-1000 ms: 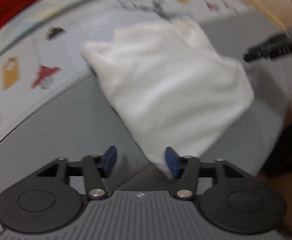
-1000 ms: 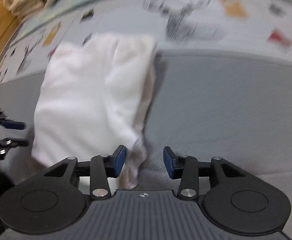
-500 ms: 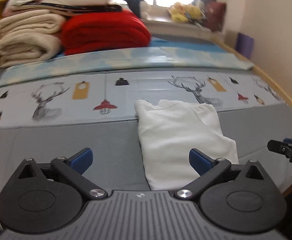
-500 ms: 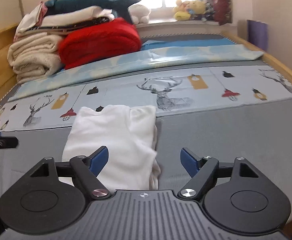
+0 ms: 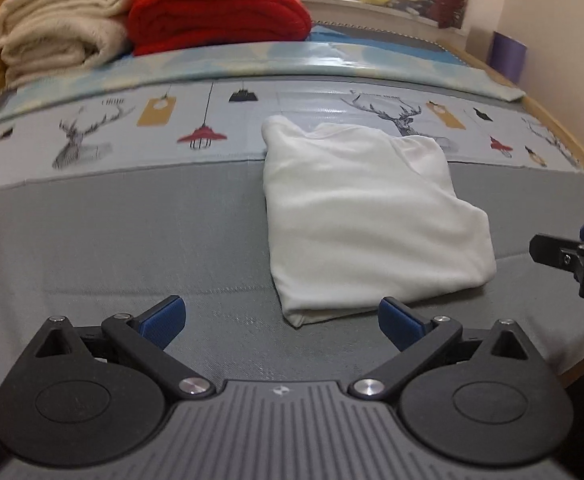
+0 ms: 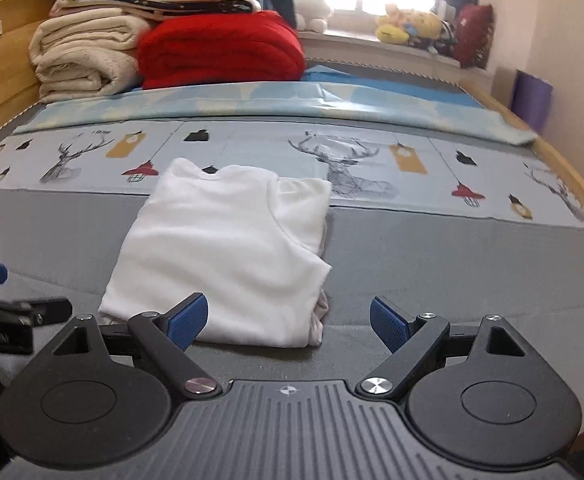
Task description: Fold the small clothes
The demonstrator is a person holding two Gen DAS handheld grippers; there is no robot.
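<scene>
A small white garment point(image 5: 368, 216) lies folded into a rough rectangle on the grey bed cover point(image 5: 112, 248); its far edge reaches the printed sheet. My left gripper point(image 5: 282, 320) stands wide open just short of the garment's near corner, nothing between its blue pads. The right wrist view shows the same garment point(image 6: 224, 256) with my right gripper point(image 6: 288, 320) in front of its near edge. Its jaws are still opening and grip nothing. Each gripper shows at the other view's side edge.
A pale sheet printed with deer and lamps point(image 6: 372, 160) crosses the bed behind the garment. Folded cream blankets point(image 6: 80, 60) and a red blanket point(image 6: 220, 48) are stacked at the far end. A wooden bed rail point(image 5: 572, 148) runs along the right, a purple bin point(image 6: 532, 96) beyond it.
Both grippers let go of the white garment, opened wide and drew back from it. The garment now lies flat on the bed. The views have tilted up and show the far end of the bed.
</scene>
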